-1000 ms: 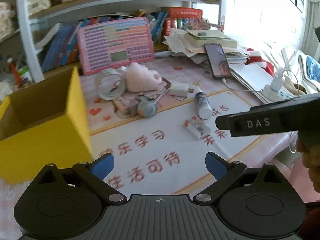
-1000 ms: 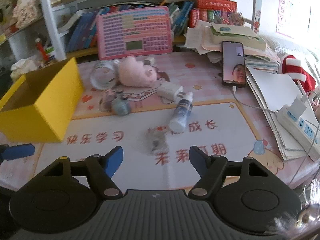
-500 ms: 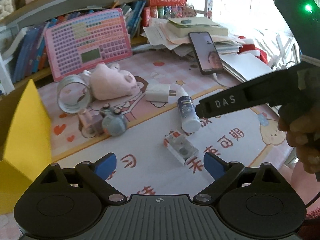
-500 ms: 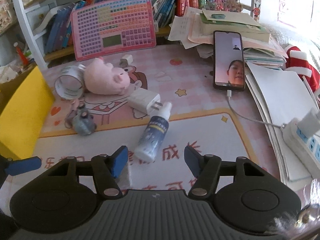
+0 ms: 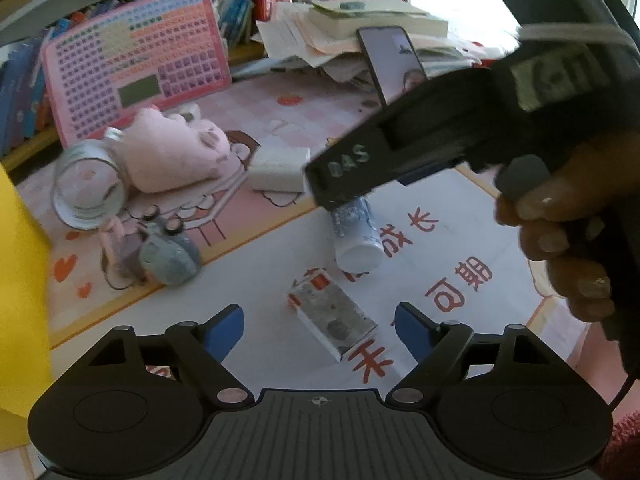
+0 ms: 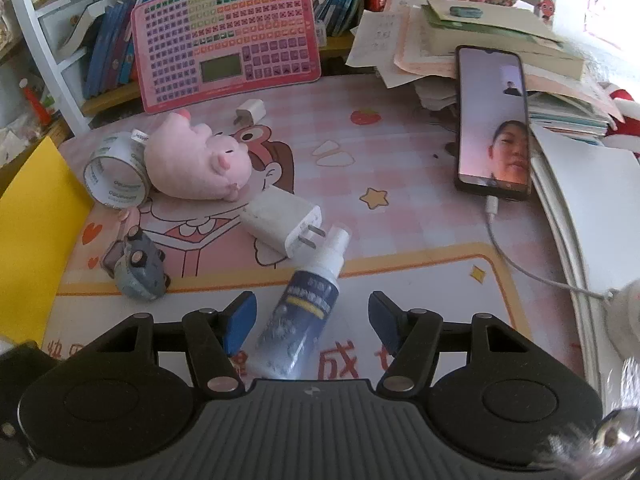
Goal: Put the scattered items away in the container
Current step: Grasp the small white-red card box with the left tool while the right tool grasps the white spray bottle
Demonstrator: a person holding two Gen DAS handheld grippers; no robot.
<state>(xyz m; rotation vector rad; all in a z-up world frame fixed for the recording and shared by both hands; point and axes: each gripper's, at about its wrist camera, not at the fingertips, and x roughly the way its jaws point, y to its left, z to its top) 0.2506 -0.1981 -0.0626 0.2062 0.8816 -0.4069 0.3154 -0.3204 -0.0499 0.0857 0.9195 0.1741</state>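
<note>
My left gripper point(image 5: 319, 330) is open, its blue fingertips either side of a small red-and-white box point(image 5: 333, 321) lying on the mat. My right gripper point(image 6: 312, 322) is open, its fingertips either side of a blue-labelled spray bottle point(image 6: 298, 322) lying flat; the bottle's base shows in the left wrist view point(image 5: 356, 236). The yellow box container point(image 6: 34, 236) stands at the left point(image 5: 20, 280). Scattered on the mat: a white charger point(image 6: 282, 224), a pink plush pig point(image 6: 198, 166), a tape roll point(image 6: 116, 178), a grey toy car point(image 6: 140, 270) and a small white plug point(image 6: 250, 114).
A pink keyboard toy point(image 6: 228, 36) leans on the bookshelf at the back. A phone point(image 6: 494, 122) on a cable lies at the right beside stacked papers and books point(image 6: 480, 36). In the left wrist view the right gripper's body and the hand holding it point(image 5: 480, 140) fill the right side.
Both grippers moved forward and down. The small box now lies between the left fingertips and the spray bottle between the right ones. The yellow box slid further left in both views.
</note>
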